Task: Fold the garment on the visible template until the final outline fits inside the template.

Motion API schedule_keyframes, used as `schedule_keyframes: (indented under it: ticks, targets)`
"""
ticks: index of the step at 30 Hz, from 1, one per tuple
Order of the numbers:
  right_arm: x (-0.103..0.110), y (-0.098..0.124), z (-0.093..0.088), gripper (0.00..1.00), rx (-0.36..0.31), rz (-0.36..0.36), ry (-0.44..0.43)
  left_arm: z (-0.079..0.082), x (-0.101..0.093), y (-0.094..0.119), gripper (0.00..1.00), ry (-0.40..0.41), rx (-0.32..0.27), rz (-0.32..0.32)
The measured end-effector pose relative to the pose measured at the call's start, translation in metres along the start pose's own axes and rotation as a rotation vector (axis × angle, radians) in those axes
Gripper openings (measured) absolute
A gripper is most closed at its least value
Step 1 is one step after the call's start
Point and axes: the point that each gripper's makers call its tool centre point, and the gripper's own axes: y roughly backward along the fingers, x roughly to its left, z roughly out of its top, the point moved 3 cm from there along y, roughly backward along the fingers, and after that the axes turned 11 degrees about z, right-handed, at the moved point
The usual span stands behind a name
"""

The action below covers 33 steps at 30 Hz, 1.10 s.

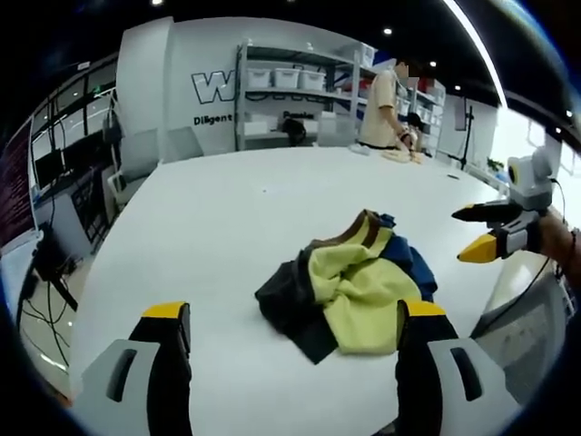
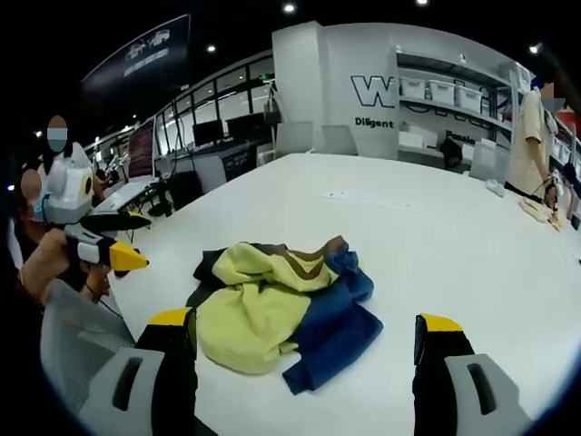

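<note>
My left gripper (image 1: 292, 320) stands with its jaws spread wide, yellow-tipped fingers rising at either side of the lower part of the left gripper view, and nothing is held between them. My right gripper (image 2: 307, 329) is likewise wide open and holds nothing; in the left gripper view it enters from the right (image 1: 478, 232), its two yellow-tipped fingers parted, above the table edge and apart from the cloth.

The garment (image 1: 349, 286) lies crumpled in a heap on the white table (image 1: 209, 227), unfolded. It shows a pale yellow panel, a blue panel, a dark panel and a brown stripe. In the right gripper view the garment (image 2: 281, 304) sits just ahead of my open jaws, between them, not touched by either. In the left gripper view its yellow part lies close to my right-hand finger; whether they touch I cannot tell.

I cannot make out any template outline on the table surface.

My left gripper also shows at the left of the right gripper view (image 2: 113, 241), held in a hand (image 2: 50, 263) beside the table's edge, jaws parted.

Beyond the table stand shelves (image 1: 290, 91) with white bins, and a person (image 1: 381, 109) at a far counter
</note>
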Motion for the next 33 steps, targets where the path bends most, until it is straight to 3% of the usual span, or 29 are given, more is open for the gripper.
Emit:
schedule_keyframes:
  ticks: [16,24,28,33]
  targets:
    - [-0.007,-0.008,0.021,0.94,-0.035,0.024,0.083,0.014,0.004,-0.014,0.83,-0.015,-0.008,-0.014]
    - [-0.015,-0.019,0.031,0.83,-0.037,0.042,0.12,0.019,0.004,-0.027,0.8,-0.02,-0.001,-0.029]
    - [-0.022,-0.027,0.033,0.77,-0.037,0.045,0.111,0.02,0.003,-0.033,0.68,-0.032,-0.006,-0.048]
    - [-0.029,-0.035,0.035,0.67,-0.029,0.044,0.128,0.02,0.005,-0.044,0.68,-0.021,0.008,-0.051]
